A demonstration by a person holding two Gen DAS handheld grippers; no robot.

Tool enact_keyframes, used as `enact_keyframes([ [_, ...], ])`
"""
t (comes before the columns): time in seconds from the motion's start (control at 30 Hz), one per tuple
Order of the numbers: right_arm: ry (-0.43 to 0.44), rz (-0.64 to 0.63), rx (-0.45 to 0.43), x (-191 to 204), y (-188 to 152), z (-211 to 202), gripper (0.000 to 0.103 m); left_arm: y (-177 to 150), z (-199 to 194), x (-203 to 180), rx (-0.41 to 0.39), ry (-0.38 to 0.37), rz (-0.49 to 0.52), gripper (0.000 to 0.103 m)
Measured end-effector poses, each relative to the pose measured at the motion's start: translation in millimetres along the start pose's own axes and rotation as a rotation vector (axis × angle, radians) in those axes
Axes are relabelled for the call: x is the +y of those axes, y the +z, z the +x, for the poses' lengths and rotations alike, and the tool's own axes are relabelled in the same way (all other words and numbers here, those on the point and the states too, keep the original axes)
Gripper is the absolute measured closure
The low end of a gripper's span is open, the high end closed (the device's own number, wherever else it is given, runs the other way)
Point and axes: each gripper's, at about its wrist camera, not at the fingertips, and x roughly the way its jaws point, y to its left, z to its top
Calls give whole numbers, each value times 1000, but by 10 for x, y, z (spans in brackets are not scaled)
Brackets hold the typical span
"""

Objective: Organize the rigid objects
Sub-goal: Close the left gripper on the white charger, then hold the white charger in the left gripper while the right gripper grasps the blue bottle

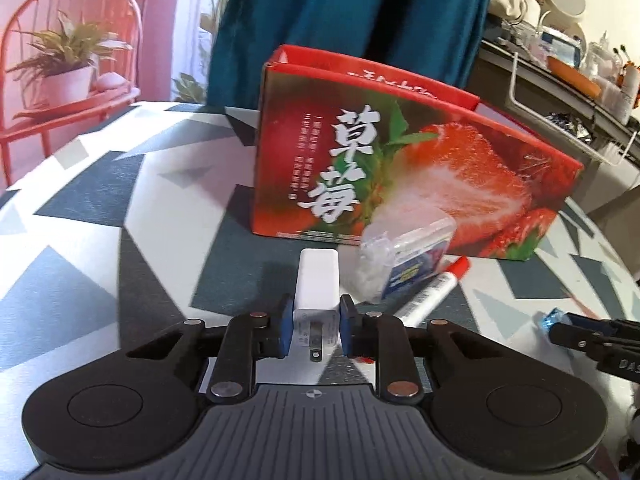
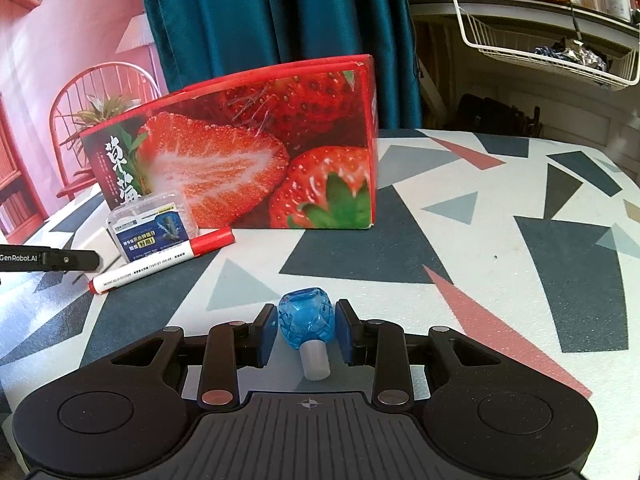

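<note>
My left gripper (image 1: 316,322) is shut on a white charger plug (image 1: 317,280), its prongs pointing back at the camera, low over the patterned table (image 1: 120,200). My right gripper (image 2: 306,330) is shut on a small blue faceted bottle (image 2: 307,316) with a white neck. Behind both stands an open strawberry-printed box (image 1: 400,160) (image 2: 260,152). A clear plastic case (image 1: 404,264) (image 2: 154,224) and a red-capped white marker (image 1: 436,288) (image 2: 160,260) lie in front of the box. The right wrist view shows a left finger (image 2: 72,259) at its left edge.
A teal curtain (image 1: 340,8) hangs behind the table. A red wire chair with a potted plant (image 1: 68,64) stands at the far left. A white wire basket and cluttered shelves (image 2: 552,52) are at the right. The patterned tabletop (image 2: 500,240) stretches right of the box.
</note>
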Motion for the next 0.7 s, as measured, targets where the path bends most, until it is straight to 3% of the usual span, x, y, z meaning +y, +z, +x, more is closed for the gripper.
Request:
enact_keyframes([
  [0.33,-5,-19,2,38,-1,6,71,30,110,-3,1,42,31,77],
  [0.53,-3,-33,5,64,0,17,70,63,152,14,-4,46,17,72],
  [0.7,-4,-47,7,90,2,24,67,38,164,-86,-5,56,81,64],
])
